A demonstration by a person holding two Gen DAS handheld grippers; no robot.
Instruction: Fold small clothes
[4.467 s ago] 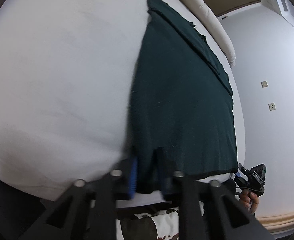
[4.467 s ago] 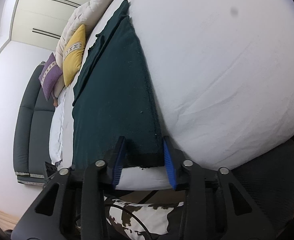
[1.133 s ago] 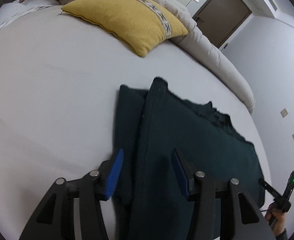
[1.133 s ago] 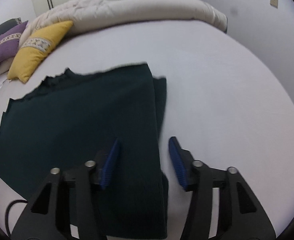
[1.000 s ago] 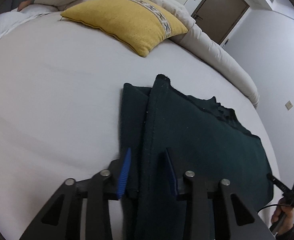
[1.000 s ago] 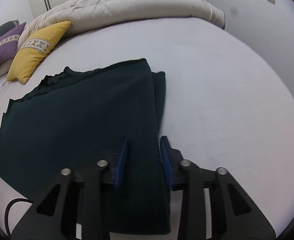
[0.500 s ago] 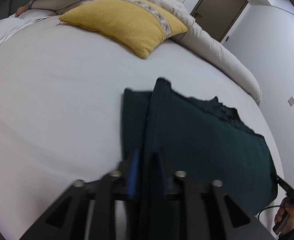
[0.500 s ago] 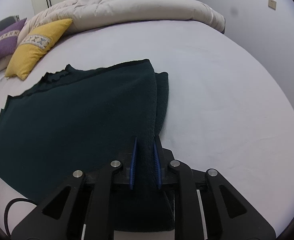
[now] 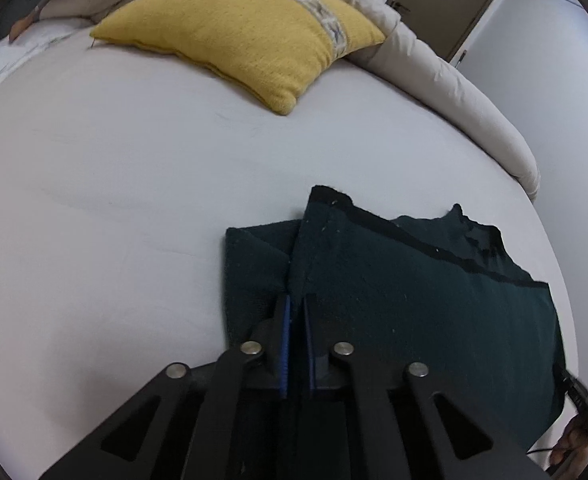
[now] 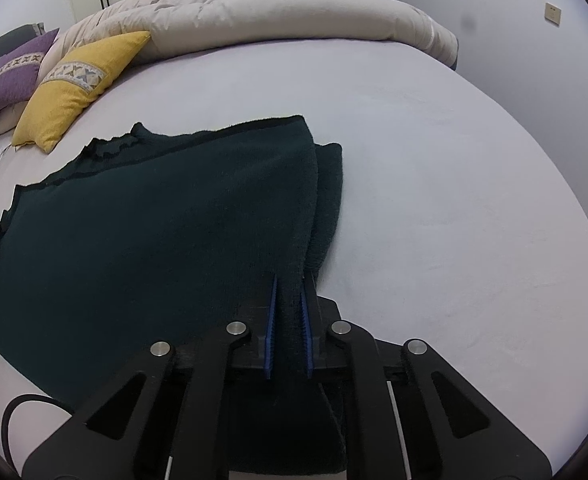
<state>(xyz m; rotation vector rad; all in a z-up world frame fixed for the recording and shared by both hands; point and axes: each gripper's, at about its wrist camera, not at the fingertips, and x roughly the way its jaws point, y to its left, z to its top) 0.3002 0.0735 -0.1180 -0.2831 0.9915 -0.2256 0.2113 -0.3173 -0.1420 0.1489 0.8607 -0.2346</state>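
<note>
A dark green knit garment [image 9: 414, 300] lies folded in half on the white bed [image 9: 114, 200]. It also shows in the right wrist view [image 10: 154, 216]. My left gripper [image 9: 296, 304] is shut on the garment's left side edge, near the fold. My right gripper [image 10: 290, 284] is shut on the garment's right side edge. A narrower lower layer sticks out beside each gripper. The garment's far hem with a black trim lies flat toward the pillows.
A yellow pillow [image 9: 246, 36] lies at the head of the bed, with a purple pillow [image 10: 10, 76] beside it and a rolled beige duvet [image 10: 294, 20] along the far edge. The other hand-held gripper shows at the right edge [image 9: 586, 408].
Both grippers went from open over the folded garment's side edges to shut on them. Earlier, they carried the near hem up the bed, folding the garment in half.
</note>
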